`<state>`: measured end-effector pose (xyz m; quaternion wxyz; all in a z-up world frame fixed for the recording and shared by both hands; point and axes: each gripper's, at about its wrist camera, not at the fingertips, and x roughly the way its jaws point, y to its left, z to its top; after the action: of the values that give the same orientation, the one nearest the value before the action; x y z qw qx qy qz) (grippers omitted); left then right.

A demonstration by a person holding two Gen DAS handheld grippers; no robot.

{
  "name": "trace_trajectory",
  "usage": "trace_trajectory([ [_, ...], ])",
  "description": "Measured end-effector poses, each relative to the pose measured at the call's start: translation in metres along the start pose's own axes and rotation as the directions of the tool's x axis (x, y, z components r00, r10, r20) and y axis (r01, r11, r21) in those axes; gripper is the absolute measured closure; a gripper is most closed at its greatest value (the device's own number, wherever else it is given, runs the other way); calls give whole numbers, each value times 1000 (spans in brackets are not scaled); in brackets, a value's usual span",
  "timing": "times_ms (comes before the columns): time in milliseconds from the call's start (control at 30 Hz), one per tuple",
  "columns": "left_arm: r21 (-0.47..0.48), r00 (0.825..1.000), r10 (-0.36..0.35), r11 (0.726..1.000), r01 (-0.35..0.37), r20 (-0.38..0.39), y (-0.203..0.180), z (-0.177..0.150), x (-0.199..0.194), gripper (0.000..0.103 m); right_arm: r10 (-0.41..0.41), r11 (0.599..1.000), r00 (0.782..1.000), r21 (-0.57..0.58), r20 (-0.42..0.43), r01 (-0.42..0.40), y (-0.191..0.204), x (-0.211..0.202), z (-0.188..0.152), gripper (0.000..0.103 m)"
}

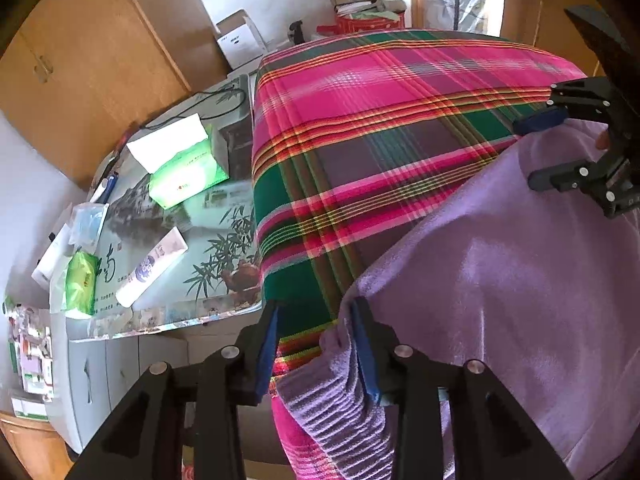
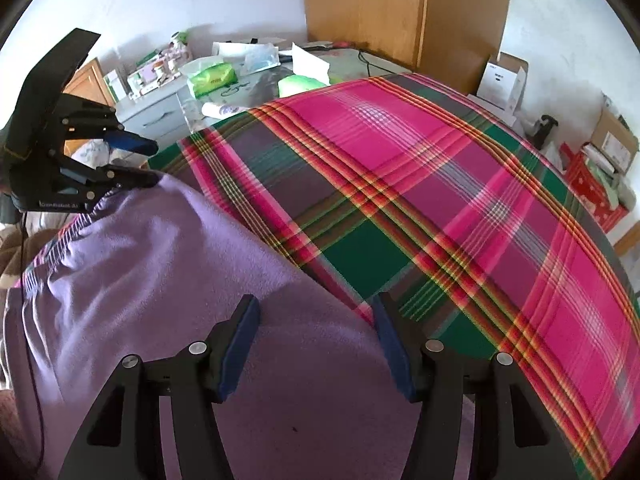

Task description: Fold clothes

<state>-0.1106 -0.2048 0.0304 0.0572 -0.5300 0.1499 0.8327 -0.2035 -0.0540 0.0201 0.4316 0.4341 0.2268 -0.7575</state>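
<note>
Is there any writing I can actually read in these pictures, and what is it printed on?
Nothing reads cleanly.
Left gripper body: small white brand lettering, too blurred to quote.
Glass table top: large green Chinese calligraphy, not legible here.
White tube: printed label, too small.
Green tissue box: red mark, blurred.
White carton: dark label, too small.
</note>
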Motion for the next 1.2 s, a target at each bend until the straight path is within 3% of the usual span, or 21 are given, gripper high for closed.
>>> trace_trajectory([
  [233, 34, 998, -40, 999, 39, 42, 0, -10, -6, 67, -6, 1000, 1000, 21, 31, 5, -1, -1, -4, 42],
  [333, 41, 997, -52, 998, 49, 58, 4, -13, -6, 61, -7, 1000, 999, 22, 43, 6, 0, -1, -4, 42],
  [500, -27, 994, -99, 995, 100, 49, 13, -13, -3, 61, -8, 1000, 999, 24, 52, 7, 0, -1, -5, 42],
  [700, -13, 993, -104, 994, 105, 55, 8, -15, -5, 73, -20, 999, 998, 35, 55, 18, 1, -1, -6, 42],
  [867, 8, 994, -93, 996, 93, 62, 2, -15, -8, 90, -27, 999, 998, 46, 56, 25, 2, -1, -7, 43],
  [933, 27, 994, -70, 997, 68, 78, -2, -16, -12, 93, -27, 998, 998, 53, 59, 24, 2, -1, -8, 48],
  [1200, 47, 981, 8, 999, -17, 195, -9, -21, -42, 95, -11, 994, 997, 111, 72, 3, -5, -7, -12, 86],
])
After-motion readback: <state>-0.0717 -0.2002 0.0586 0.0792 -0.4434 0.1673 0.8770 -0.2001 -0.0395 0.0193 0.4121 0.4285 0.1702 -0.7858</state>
